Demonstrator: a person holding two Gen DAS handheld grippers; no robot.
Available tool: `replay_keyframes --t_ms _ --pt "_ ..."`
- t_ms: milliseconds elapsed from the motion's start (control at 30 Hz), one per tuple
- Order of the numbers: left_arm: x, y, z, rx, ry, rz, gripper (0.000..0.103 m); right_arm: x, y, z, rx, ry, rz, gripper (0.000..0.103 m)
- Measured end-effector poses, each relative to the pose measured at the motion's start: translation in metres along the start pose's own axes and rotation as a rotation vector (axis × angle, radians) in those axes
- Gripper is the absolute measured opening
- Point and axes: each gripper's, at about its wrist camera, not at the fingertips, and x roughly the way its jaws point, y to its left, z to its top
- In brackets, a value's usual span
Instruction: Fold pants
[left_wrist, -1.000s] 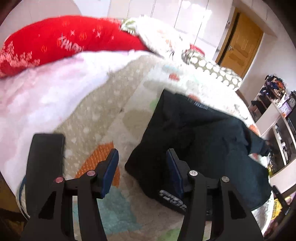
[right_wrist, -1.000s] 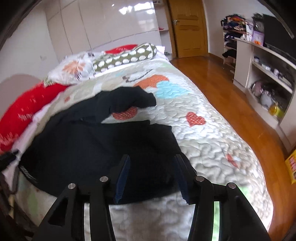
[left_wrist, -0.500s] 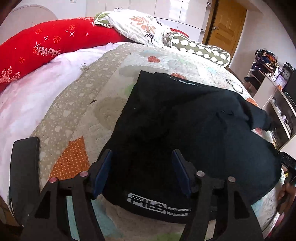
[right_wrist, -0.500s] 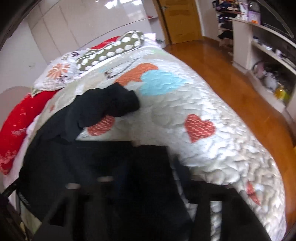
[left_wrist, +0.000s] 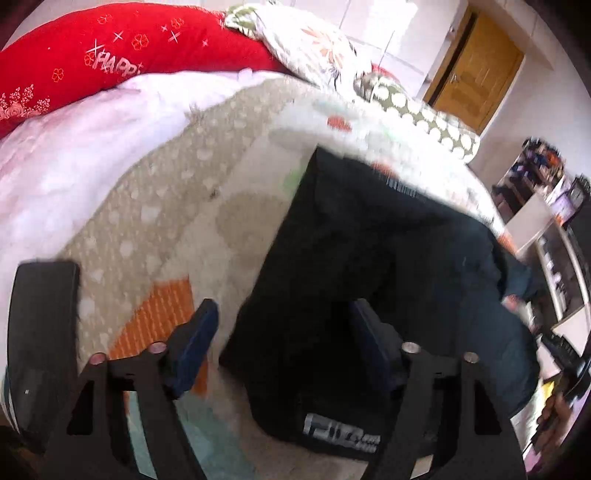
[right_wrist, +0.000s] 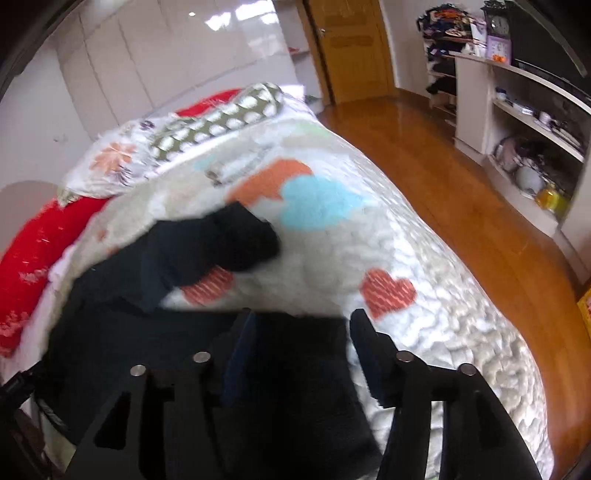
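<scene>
L gripper (left_wrist: 282, 345): jaws opening, nothing clamped. Near-left corner of the pants (left_wrist: 369, 277) sits in the gap, L pad over bare quilt (left_wrist: 177, 206), R pad over black cloth.
R gripper (right_wrist: 301, 349): jaws opening too, not pinching. Pants edge (right_wrist: 177, 354) lies between and under the pads; frame is blurred, so can't tell if cloth brushes a pad.

Pants: black, spread on the quilt, waistband w/ white logo at 6 o'clock in L view. One leg (right_wrist: 221, 243) lies bunched toward 11 o'clock in R view.

Risks (my read):
- Both grippers open on cloth w/ motion blur: close too early and you catch one layer only, fold comes out skewed.
- L straddles the edge: could bite quilt along w/ pants and drag the cover.
- Bunched leg not flattened: fold traps a lump.

View diffs:
- L view only: logo, red pillow (left_wrist: 122, 62) at 11 o'clock, a hand (left_wrist: 554, 410) at 4 o'clock.
- R view only: bunched leg, wood floor (right_wrist: 461, 192), shelves (right_wrist: 532, 122) at 2 o'clock.
</scene>
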Motion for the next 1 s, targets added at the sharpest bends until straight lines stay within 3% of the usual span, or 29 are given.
replay_keyframes --t_ms 133,367,467,700,933,967,1000 --pt "0.012 -0.007 0.037 0.024 -0.002 -0.034 0.090 0.008 0.026 0.019 -0.080 -0.004 0.027 0.066" --pt "0.074 -0.019 0.103 0.003 0.105 -0.111 0.090 0.033 0.067 0.055 -0.249 -0.013 0.036 0.077" --pt "0.098 -0.033 0.121 0.067 0.132 -0.091 0.090 0.048 0.082 0.069 -0.311 0.006 0.046 0.078" --pt "0.154 -0.062 0.130 0.249 0.253 -0.039 0.090 0.089 0.117 0.082 -0.398 0.058 0.126 0.081" --pt "0.171 -0.082 0.134 0.348 0.264 -0.048 0.091 0.139 0.147 0.080 -0.446 0.152 0.124 0.081" --pt "0.174 -0.084 0.134 0.360 0.263 -0.039 0.092 0.144 0.149 0.078 -0.446 0.158 0.121 0.080" --pt "0.175 -0.085 0.134 0.364 0.255 -0.033 0.091 0.148 0.150 0.076 -0.443 0.169 0.125 0.069"
